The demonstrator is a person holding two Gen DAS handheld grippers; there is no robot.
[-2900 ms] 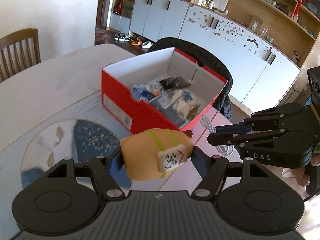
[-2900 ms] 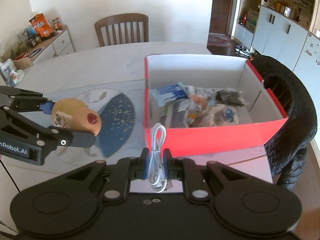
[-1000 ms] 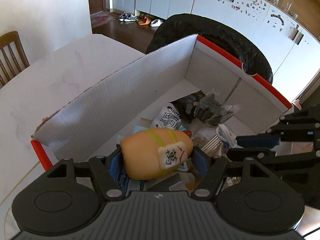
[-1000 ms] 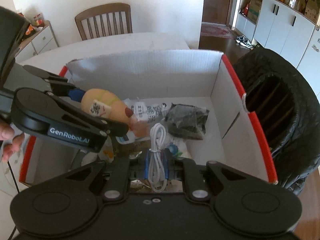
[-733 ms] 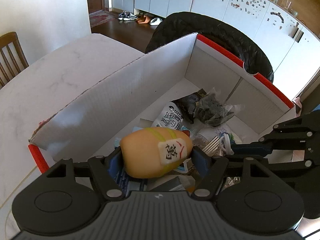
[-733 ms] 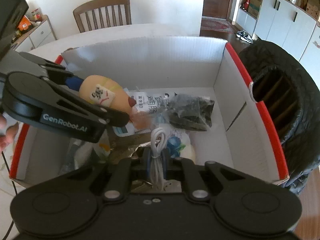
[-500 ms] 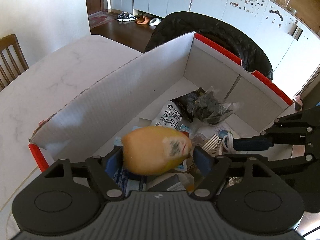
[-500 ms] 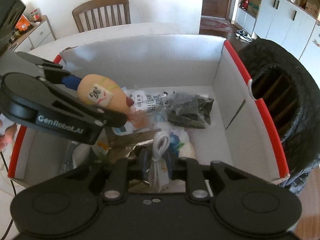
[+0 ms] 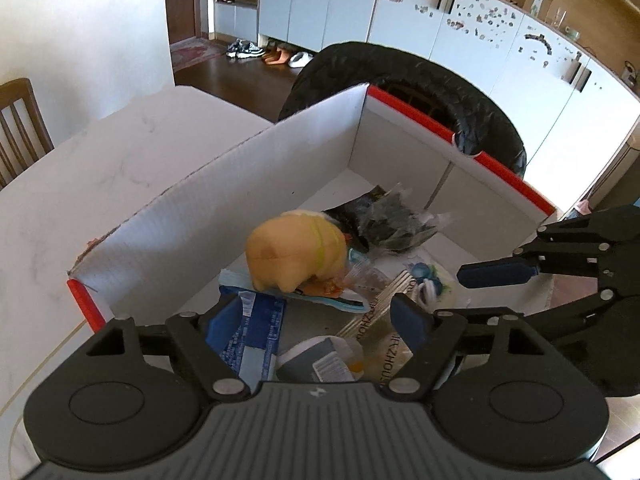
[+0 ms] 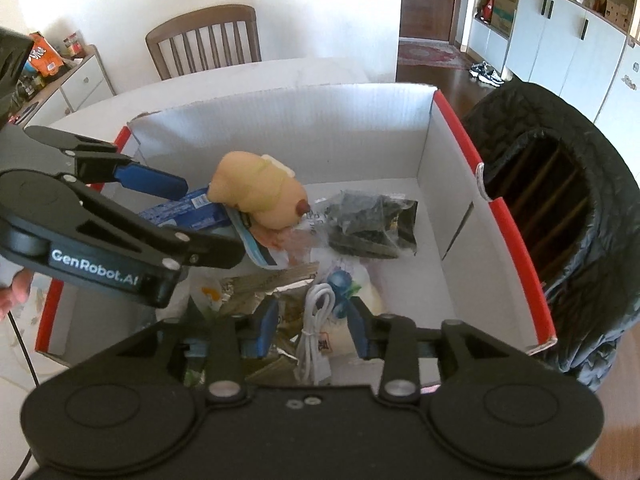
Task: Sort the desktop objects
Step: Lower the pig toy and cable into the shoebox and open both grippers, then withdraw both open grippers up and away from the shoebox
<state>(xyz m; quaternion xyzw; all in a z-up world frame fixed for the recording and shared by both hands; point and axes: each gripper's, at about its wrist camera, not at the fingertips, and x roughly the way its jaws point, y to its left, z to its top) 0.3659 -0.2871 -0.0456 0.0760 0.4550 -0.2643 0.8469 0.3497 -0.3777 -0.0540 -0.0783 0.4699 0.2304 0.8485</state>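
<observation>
Both drops just made: yellow plush toy (image 9: 296, 252) has left the left gripper (image 9: 316, 316), whose jaws are opening wide & empty; toy lies in the red box (image 9: 516, 184). Right gripper (image 10: 312, 324) jaws opening, white cable (image 10: 316, 340) loose between them, resting on packets; next items can follow

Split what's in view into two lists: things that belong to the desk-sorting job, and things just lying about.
Part of the job:
- red shoebox, the bin
- tan plush toy, lying in it
- white USB cable, lying in it between the opening jaws
- left gripper, jaws opening, nothing between them
- right gripper

Lying about:
- black jacket
- wooden chair
- shoes
</observation>
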